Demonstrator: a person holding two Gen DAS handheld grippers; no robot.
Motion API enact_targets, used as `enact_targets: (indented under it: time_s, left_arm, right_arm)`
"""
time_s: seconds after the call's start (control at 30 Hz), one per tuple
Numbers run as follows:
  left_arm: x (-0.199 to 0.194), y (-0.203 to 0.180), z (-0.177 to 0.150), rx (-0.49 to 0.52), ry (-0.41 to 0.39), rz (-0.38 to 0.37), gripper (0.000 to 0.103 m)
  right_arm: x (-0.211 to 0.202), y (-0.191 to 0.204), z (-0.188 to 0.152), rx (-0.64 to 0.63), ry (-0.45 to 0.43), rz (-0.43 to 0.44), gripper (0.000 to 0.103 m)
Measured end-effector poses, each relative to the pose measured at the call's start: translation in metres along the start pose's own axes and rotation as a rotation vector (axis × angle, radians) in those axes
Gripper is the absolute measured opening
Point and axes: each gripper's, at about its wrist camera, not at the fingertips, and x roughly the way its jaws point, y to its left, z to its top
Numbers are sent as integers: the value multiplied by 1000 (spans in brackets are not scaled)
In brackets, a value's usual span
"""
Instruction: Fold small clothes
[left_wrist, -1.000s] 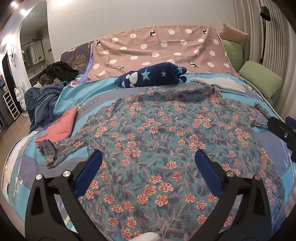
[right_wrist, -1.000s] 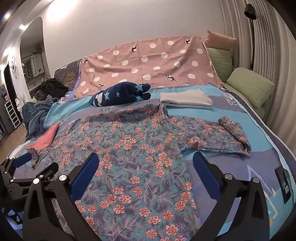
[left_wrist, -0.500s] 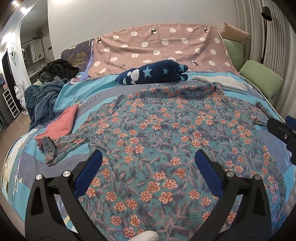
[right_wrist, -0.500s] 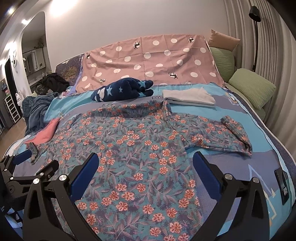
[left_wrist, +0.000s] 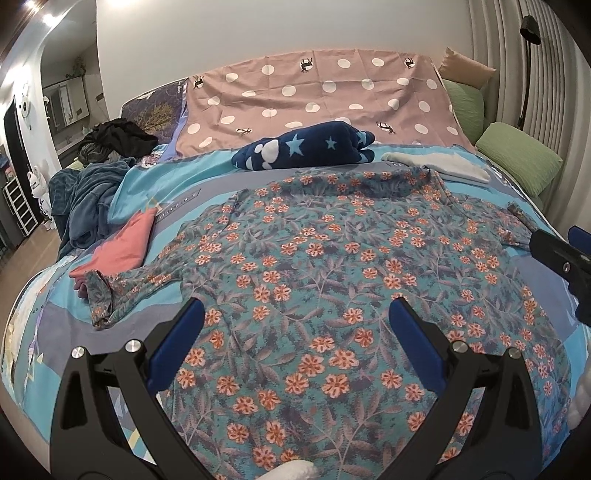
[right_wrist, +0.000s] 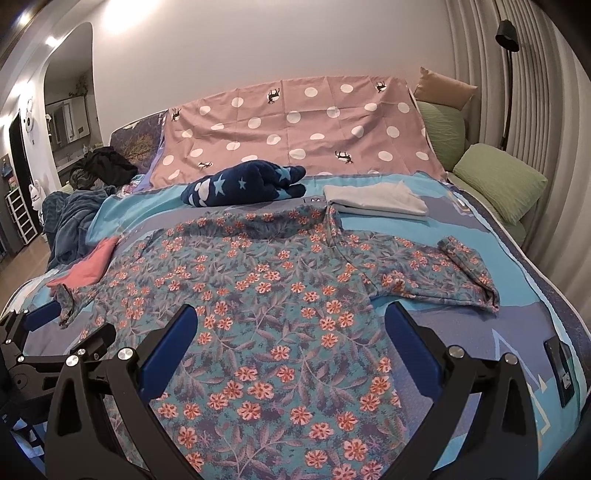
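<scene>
A teal long-sleeved shirt with orange flowers (left_wrist: 332, 266) lies spread flat on the bed, collar toward the headboard; it also shows in the right wrist view (right_wrist: 266, 295). Its left sleeve (left_wrist: 122, 288) and right sleeve (right_wrist: 443, 273) lie out to the sides. My left gripper (left_wrist: 295, 325) is open and empty above the shirt's lower left part. My right gripper (right_wrist: 291, 325) is open and empty above the lower right part. Each gripper shows at the edge of the other's view.
A folded pink garment (left_wrist: 122, 247) lies left of the shirt. A navy star-print bundle (left_wrist: 306, 147) and a folded white cloth (right_wrist: 376, 199) lie beyond the collar. A dark blue blanket (left_wrist: 81, 199), green pillows (right_wrist: 498, 181) and a dotted pink cover (left_wrist: 317, 99) surround them.
Both grippers have drawn back and risen slightly, so the shirt sits a little lower and fuller in both views. Both stay open and empty.
</scene>
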Motion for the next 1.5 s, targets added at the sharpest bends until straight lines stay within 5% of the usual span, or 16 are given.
enact_targets:
  time_s: [1.13, 1.33, 1.5]
  left_arm:
    - [28, 56, -18, -86, 55, -35, 100]
    - [41, 82, -23, -173, 65, -93, 83]
    - [59, 112, -26, -218, 116, -43, 68]
  right_arm:
    - [29, 42, 0, -60, 91, -4, 102]
    - [41, 45, 1, -62, 115, -9, 102]
    - [55, 43, 1, -54, 141, -20, 102]
